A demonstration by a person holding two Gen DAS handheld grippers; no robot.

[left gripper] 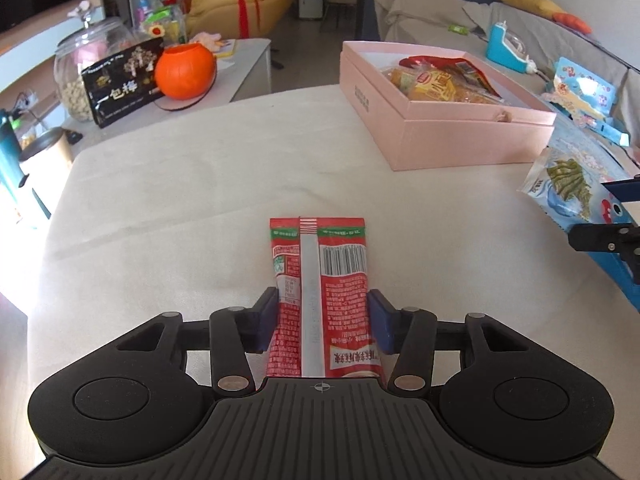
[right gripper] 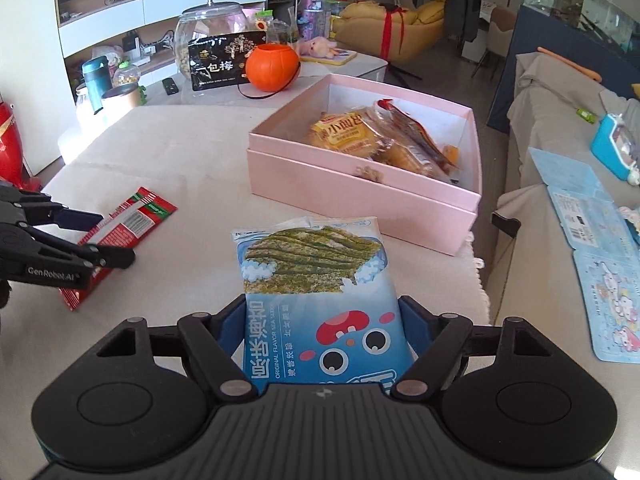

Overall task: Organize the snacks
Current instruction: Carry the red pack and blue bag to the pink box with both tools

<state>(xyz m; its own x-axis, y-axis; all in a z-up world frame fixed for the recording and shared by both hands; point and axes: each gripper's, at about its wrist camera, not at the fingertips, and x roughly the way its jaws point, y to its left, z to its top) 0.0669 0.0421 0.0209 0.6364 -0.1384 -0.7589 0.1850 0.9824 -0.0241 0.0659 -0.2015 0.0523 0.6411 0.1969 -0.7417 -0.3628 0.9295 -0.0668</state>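
Observation:
My left gripper (left gripper: 322, 300) is shut on a red snack packet (left gripper: 320, 264) with its barcode side up, held low over the beige table (left gripper: 180, 200). My right gripper (right gripper: 324, 312) is shut on a blue seaweed snack bag (right gripper: 316, 276). The open pink box (right gripper: 360, 184) stands ahead of the right gripper and holds yellow and red snack packs (right gripper: 352, 132). In the left wrist view the pink box (left gripper: 440, 128) is at the far right and the seaweed bag (left gripper: 564, 184) shows at the right edge. In the right wrist view the left gripper (right gripper: 100, 236) holds the red packet (right gripper: 124, 228) at the left.
A side table behind holds an orange pumpkin bucket (right gripper: 272, 68), a black plum box (right gripper: 216, 64) and a glass jar (right gripper: 208, 28). A sofa on the right carries blue cards (right gripper: 600, 260) and a teal toy (right gripper: 616, 152). The table edge drops off at the right.

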